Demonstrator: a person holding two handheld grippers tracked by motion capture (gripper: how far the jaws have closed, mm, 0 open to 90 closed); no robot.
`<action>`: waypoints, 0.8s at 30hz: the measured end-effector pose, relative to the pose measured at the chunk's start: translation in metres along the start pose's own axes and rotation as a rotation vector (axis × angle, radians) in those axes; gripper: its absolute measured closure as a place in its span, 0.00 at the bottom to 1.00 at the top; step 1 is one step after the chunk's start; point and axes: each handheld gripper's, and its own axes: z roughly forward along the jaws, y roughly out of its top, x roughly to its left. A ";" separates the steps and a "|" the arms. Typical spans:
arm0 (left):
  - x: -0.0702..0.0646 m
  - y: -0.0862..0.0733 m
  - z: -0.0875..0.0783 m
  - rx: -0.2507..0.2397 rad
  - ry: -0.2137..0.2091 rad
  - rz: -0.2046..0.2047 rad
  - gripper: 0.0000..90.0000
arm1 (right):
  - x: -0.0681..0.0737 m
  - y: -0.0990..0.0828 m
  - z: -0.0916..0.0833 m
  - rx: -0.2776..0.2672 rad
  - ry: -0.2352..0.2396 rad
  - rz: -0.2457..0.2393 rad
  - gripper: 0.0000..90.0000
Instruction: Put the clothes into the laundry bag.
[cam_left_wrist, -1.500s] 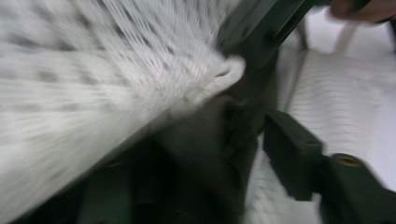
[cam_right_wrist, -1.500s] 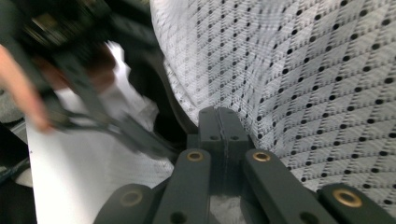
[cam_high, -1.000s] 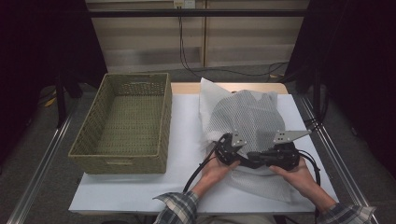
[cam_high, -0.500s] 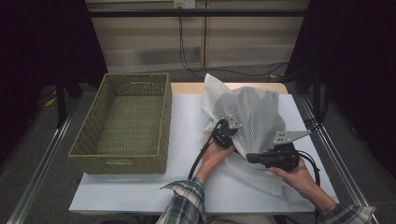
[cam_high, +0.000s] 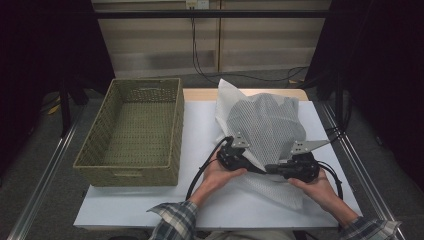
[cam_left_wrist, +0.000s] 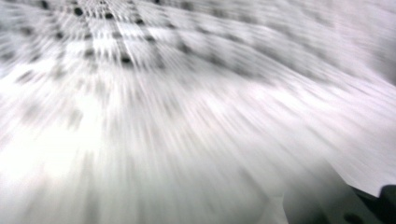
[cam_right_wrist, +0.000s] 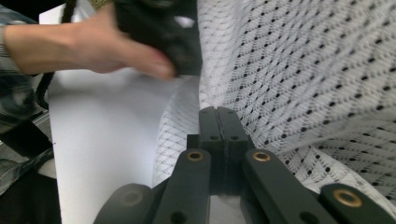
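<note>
the work piece is a white mesh garment (cam_high: 267, 127), perforated with small dark holes, lying rumpled on the white table cover (cam_high: 200, 130) at the right half of the table, just right of the woven basket (cam_high: 132, 131). part of it stands up in a soft peak toward the far edge; its near hem trails down between the two hands.

handling, judged from the folds: the fabric is light, limp and thin. it holds no shape of its own, drapes over whatever lifts it, and slides readily on the smooth cover. it isn't fragile, but the open mesh can snag on a jaw edge or pad corner. a single layer is hard to separate; a doubled fold or the hem gives a firmer bite.

right gripper (cam_right_wrist: 218, 116): jaws clenched, with a pinch of the mesh appearing caught at the tips near the garment's near right edge.

left gripper (cam_high: 234, 156): sits against the near left edge of the garment. its jaws have just been opening; the left gripper view is motion-blurred cloth, so i cannot tell whether the pads press on fabric.

recommended hold: take the hem or a corner at two points well apart, keeping the cloth taut between them, to prevent bunching before moving it toward the basket.
</note>
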 end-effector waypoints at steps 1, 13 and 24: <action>-0.001 -0.001 -0.007 0.010 0.001 0.007 0.66 | -0.001 0.000 -0.001 -0.002 -0.002 0.005 1.00; -0.001 -0.014 -0.013 0.031 -0.011 0.019 0.58 | -0.005 0.002 0.000 -0.011 -0.021 0.013 1.00; -0.013 -0.005 -0.036 0.014 -0.048 0.053 0.76 | -0.005 0.002 -0.005 -0.020 -0.030 0.010 1.00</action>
